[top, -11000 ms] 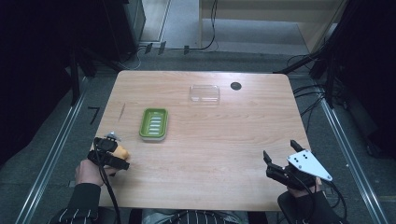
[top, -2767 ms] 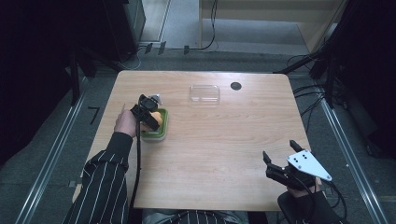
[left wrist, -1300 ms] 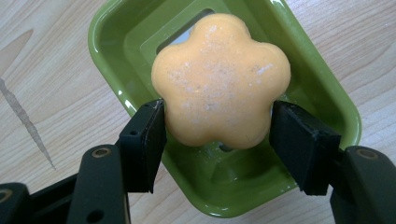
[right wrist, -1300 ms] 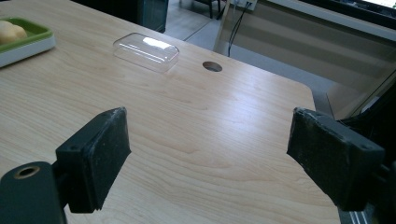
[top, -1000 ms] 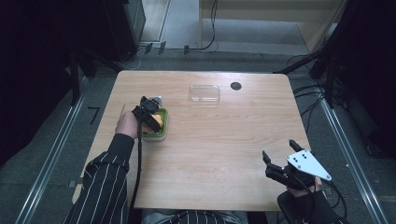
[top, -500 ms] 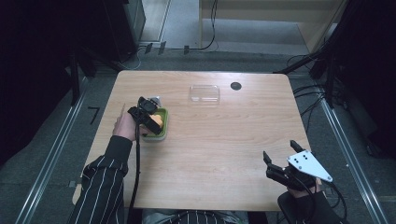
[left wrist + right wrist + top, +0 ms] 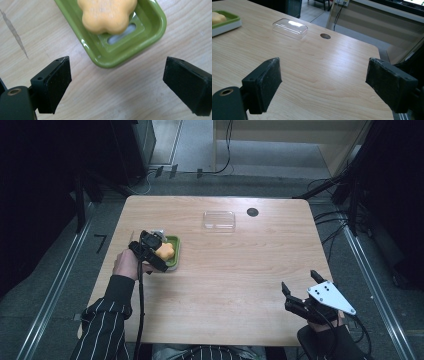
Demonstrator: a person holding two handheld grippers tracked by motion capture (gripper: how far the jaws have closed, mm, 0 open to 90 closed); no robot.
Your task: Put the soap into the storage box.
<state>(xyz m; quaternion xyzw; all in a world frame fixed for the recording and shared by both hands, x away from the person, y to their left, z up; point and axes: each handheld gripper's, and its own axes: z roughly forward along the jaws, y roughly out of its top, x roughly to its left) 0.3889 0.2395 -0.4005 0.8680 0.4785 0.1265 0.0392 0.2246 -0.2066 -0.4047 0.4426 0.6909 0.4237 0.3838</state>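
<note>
Backing off from the green soap dish [image 7: 140, 37] is the step judged to be in hand: the orange flower-shaped soap [image 7: 107, 15] is seen lying in the dish, ahead of the left gripper [image 7: 117, 82] and apart from both pads. The left jaws have just been opening and are now spread wide, with nothing between them but bare wooden table [image 7: 105, 100]. The near corner of the dish sits just beyond the gap between the pads, a little toward the left one.

In the high view the left gripper [image 7: 150, 251] is seen at the dish's near-left edge, with the soap [image 7: 165, 251] in the dish [image 7: 174, 256] just past it.

For a clean finish, the jaws should be kept wide and drawn straight back and up, so the dish rim is not clipped and the dish is not dragged. The soap looks seated but close to one end, so any nudge could tip it out.

The clear plastic lid [image 7: 290, 28] is seen well ahead of the right gripper [image 7: 324, 85] and toward its left jaw, next to a round hole [image 7: 325, 36] in the table. The right jaws are held wide and empty over the table's near right part [image 7: 300, 304]. The lid is judged the likely next thing, to be gripped lightly by its long sides.
</note>
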